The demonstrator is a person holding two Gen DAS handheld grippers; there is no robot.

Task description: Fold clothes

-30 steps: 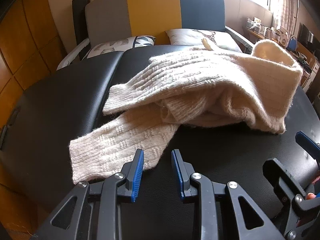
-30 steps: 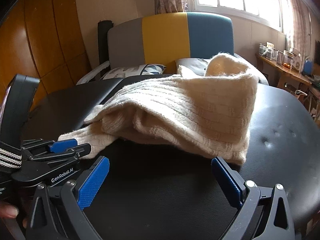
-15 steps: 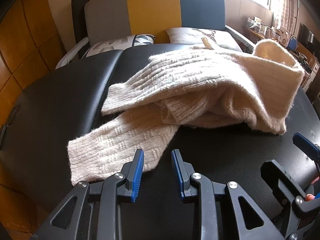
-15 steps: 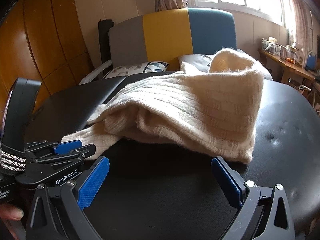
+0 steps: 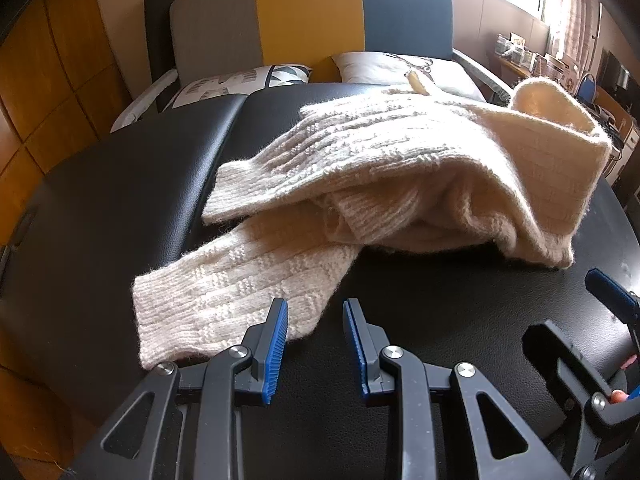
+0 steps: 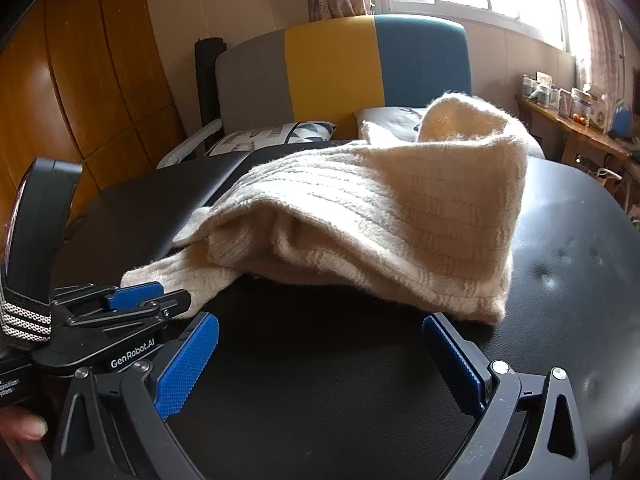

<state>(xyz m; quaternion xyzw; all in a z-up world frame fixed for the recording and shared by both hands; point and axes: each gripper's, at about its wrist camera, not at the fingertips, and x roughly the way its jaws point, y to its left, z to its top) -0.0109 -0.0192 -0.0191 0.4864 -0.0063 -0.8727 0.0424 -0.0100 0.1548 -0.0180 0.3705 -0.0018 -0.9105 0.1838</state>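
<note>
Since the earlier frames both grippers have edged slightly closer to the sweater; the garment itself has not shifted. The left gripper (image 5: 315, 344) hovers over the near edge of the black padded table (image 5: 100, 200), its blue pads narrowly parted and empty, the left pad just at the hem of the loose sleeve (image 5: 240, 288). The right gripper (image 6: 320, 364) is spread wide, holding nothing, with the sweater's near corner just beyond its right pad.

The left view alone shows the sleeve stretched flat toward the table's near-left edge. The right view alone shows a fingertip (image 6: 28, 428) at its lower-left corner and the left gripper from the side.

The cream knitted sweater (image 5: 400, 168) lies bunched mid-table, ribbed, one layer folded over another, collar standing upright at the far-right side.
</note>
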